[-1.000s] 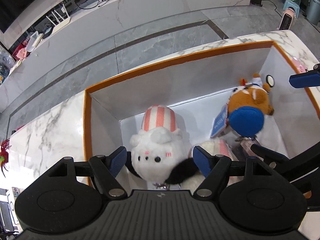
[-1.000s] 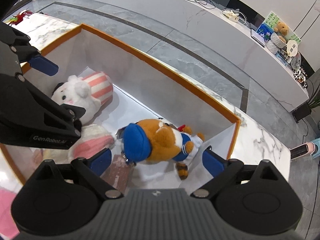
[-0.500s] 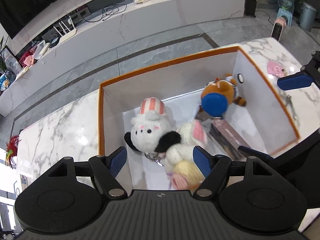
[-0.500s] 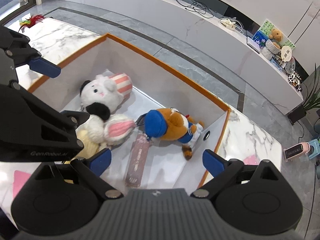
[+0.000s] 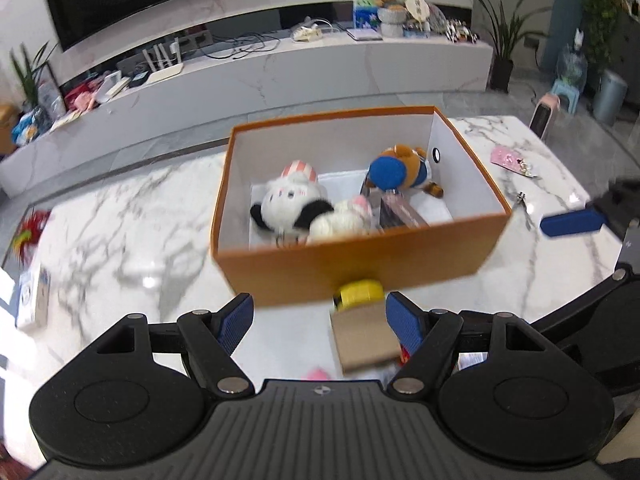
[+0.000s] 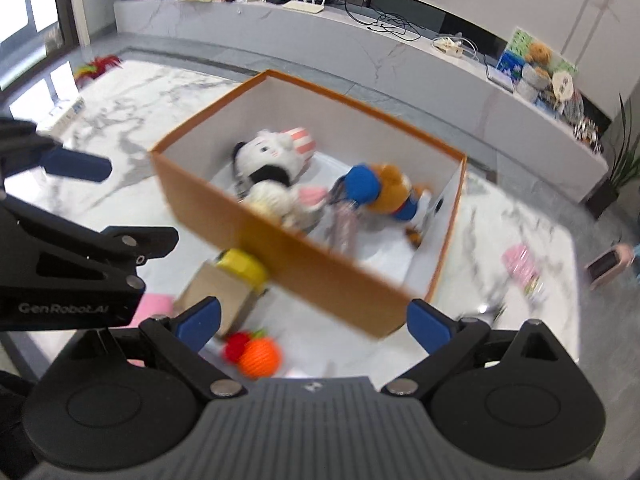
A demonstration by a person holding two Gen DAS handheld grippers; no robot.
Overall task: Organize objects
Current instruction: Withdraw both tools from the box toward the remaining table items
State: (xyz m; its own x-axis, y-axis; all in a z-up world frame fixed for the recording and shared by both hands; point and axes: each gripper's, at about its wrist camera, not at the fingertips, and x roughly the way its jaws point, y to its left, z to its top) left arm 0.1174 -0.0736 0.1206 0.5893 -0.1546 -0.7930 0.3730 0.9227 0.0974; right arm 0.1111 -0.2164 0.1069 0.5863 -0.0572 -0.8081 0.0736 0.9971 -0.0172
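Note:
An orange box (image 5: 360,268) (image 6: 320,276) with white inside stands on the marble table. In it lie a white plush with a striped hat (image 5: 292,196) (image 6: 272,156), a white and pink plush (image 5: 344,216) (image 6: 288,200), a brown bear with a blue cap (image 5: 400,168) (image 6: 380,188) and a pink packet (image 5: 400,210) (image 6: 344,224). My left gripper (image 5: 324,322) is open and empty, in front of the box. My right gripper (image 6: 312,322) is open and empty, near the box's front corner.
A yellow item on a brown card (image 5: 360,320) (image 6: 228,284) lies against the box front. An orange ball with a red piece (image 6: 256,356) lies near my right gripper. Pink packets (image 5: 506,158) (image 6: 520,262) and keys (image 5: 522,200) lie right of the box. A small box (image 5: 34,298) is at far left.
Both grippers have pulled up and back out of the box, so its outer front wall and the items before it now show. The toys in the box stay put.

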